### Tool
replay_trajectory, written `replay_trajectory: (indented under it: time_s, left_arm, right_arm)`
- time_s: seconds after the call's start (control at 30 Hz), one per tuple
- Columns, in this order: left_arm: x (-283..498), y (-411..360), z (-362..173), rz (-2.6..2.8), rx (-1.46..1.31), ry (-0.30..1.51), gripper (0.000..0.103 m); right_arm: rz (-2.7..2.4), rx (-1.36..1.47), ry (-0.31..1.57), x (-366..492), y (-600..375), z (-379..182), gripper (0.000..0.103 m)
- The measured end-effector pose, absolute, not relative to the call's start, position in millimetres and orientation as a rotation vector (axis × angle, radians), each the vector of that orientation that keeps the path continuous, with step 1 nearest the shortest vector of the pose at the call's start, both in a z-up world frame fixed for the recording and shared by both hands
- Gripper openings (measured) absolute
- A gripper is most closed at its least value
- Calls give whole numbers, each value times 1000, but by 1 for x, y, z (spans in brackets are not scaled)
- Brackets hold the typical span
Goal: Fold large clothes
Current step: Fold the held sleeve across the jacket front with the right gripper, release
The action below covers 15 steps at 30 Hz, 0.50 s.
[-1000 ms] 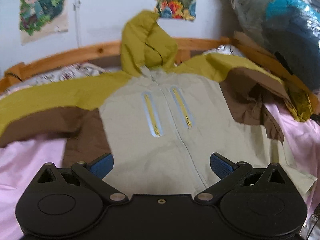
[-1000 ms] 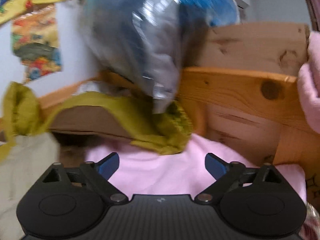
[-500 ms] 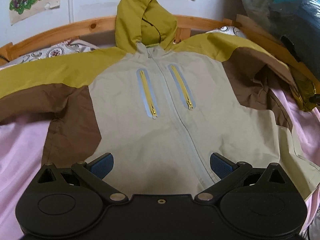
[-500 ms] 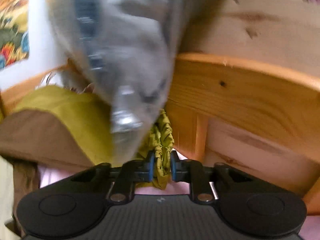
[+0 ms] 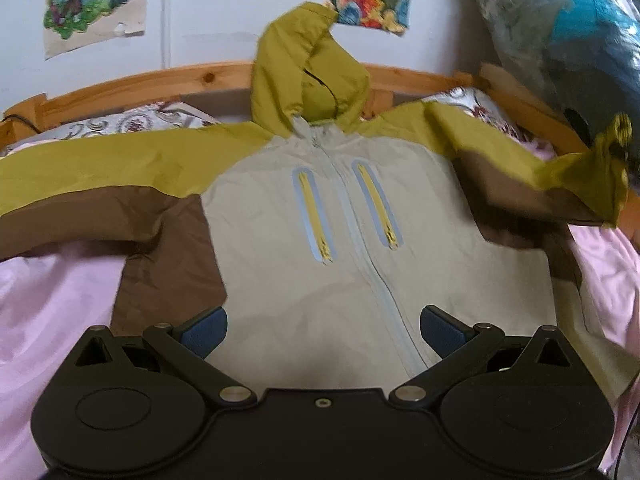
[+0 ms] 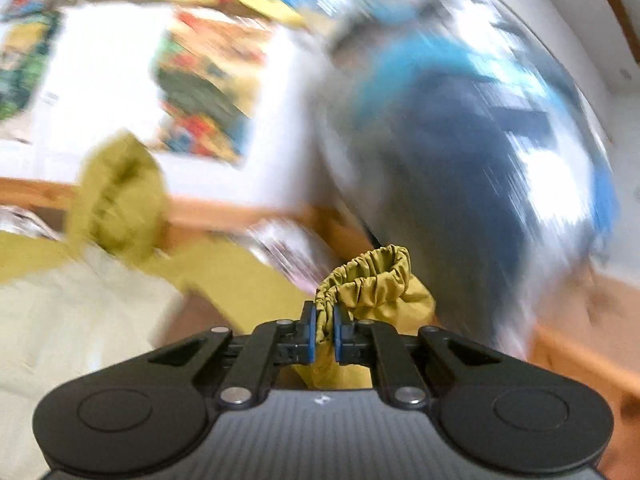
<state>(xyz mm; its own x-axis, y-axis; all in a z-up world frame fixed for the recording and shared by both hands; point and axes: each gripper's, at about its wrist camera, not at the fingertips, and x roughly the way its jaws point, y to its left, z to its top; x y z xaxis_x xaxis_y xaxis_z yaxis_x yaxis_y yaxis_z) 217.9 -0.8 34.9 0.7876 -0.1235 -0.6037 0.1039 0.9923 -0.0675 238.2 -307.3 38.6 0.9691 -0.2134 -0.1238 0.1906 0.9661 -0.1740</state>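
A hooded jacket (image 5: 304,248), beige body with olive and brown sleeves, lies face up on a pink sheet (image 5: 52,292). Its hood (image 5: 308,76) leans against the wooden bed rail. My left gripper (image 5: 322,330) is open and empty above the jacket's lower front. My right gripper (image 6: 324,334) is shut on the elastic olive cuff (image 6: 368,276) of the jacket's right sleeve and holds it lifted; the raised cuff also shows in the left wrist view (image 5: 600,168). The right wrist view is heavily blurred by motion.
A wooden bed rail (image 5: 132,88) runs along the back and right side. A large plastic-wrapped bundle with blue and dark contents (image 5: 568,36) stands at the right corner. Posters (image 5: 92,0) hang on the white wall. A patterned pillow (image 5: 132,124) lies behind the left sleeve.
My right gripper closed on the sleeve cuff and has lifted it, swinging toward the jacket body. The right sleeve is now raised and stretched. My left gripper has stayed open over the jacket.
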Motion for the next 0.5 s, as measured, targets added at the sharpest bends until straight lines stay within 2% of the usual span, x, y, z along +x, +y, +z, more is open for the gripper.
replay_trajectory:
  time_s: [0.13,0.27,0.5]
  left_arm:
    - [214,17,42,-70,-71,620,102]
    - [202,40,46,15,-96,582,102]
    - [183,77,38,117,-97,599,102]
  right_arm:
    - [-19,-229,-8,229,-246,81,10]
    - [243,-258,-71,230,-172,101,10]
    - [627,-378,17,250,-60,68,12]
